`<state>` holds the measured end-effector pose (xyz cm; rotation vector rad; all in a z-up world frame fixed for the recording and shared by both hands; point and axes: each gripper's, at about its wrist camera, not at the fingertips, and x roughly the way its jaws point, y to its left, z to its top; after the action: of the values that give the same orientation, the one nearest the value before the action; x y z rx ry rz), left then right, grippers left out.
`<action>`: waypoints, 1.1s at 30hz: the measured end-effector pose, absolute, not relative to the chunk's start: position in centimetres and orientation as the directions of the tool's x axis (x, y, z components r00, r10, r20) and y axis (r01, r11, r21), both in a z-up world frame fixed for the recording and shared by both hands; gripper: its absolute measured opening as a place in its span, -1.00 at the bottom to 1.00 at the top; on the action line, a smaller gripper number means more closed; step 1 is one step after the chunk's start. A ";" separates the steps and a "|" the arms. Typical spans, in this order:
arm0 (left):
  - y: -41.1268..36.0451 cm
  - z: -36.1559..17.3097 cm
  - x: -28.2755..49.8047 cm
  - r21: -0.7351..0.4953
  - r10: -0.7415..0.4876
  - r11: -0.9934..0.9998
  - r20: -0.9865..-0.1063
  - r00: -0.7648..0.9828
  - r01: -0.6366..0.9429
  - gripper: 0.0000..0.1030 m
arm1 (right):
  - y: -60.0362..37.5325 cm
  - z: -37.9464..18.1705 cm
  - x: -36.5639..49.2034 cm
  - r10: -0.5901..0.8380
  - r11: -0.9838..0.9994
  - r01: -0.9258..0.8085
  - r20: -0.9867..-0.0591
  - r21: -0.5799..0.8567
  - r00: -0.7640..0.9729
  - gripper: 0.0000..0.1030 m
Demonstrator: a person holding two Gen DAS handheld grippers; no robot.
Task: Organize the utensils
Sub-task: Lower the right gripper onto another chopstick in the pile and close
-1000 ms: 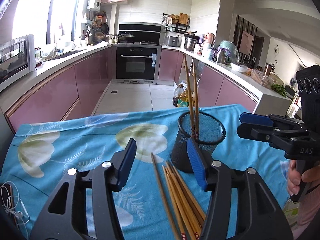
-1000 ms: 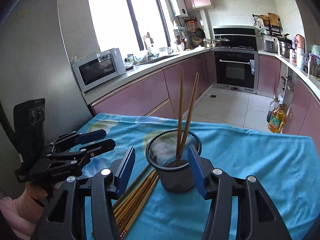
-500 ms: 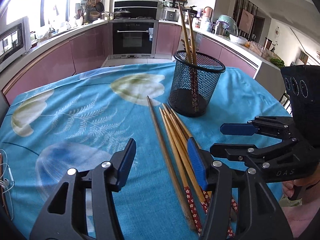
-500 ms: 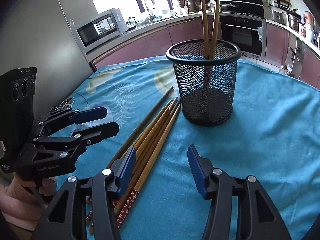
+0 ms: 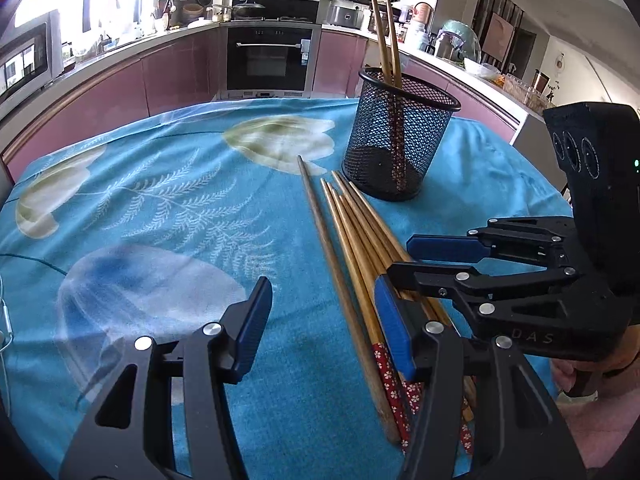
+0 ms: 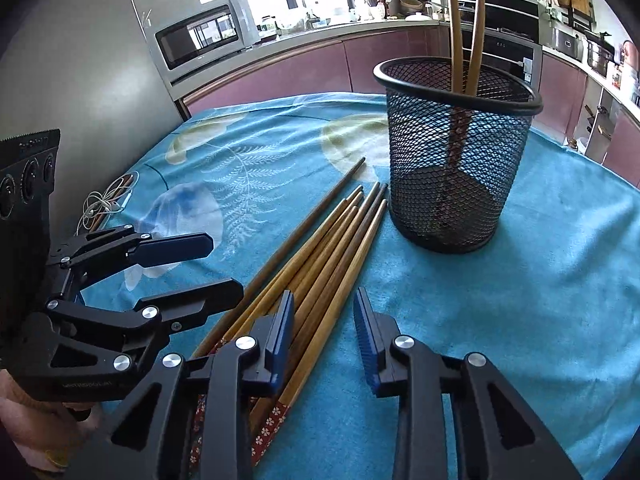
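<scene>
We have brought both tongs down from the mesh holder [image 6: 456, 152] to the loose chopsticks [image 6: 320, 256] lying on the desk. The left tongs [image 5: 324, 320] and right tongs [image 6: 324, 336] are spread apart, empty; picking the next pair looks imminent.

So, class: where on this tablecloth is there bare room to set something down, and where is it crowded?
Free: the tablecloth left of the loose chopsticks, and right of the mesh holder. Crowded: the chopsticks beside the holder, with the right gripper over them.
</scene>
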<state>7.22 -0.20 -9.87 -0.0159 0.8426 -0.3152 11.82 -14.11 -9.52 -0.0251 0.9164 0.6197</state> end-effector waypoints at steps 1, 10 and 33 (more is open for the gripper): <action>-0.1 -10.0 7.2 -0.141 -0.282 0.953 -0.732 0.620 0.267 0.02 | -14.1 -9.5 11.9 0.493 0.826 -0.510 -0.748 0.242 0.444 -0.43; -0.2 -10.4 8.2 -0.160 -0.297 0.949 -0.740 0.604 0.271 -0.16 | -15.5 -9.7 12.3 0.499 0.837 -0.465 -0.751 0.288 0.433 -0.44; -0.2 -11.3 8.8 -0.137 -0.269 0.954 -0.778 0.567 0.265 -0.45 | -15.5 -9.7 12.1 0.450 0.854 -0.467 -0.775 0.229 0.443 -0.52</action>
<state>8.82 -0.17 -11.29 -0.0047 0.9155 -0.3139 12.06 -15.50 -9.65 -0.0190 0.9548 0.5687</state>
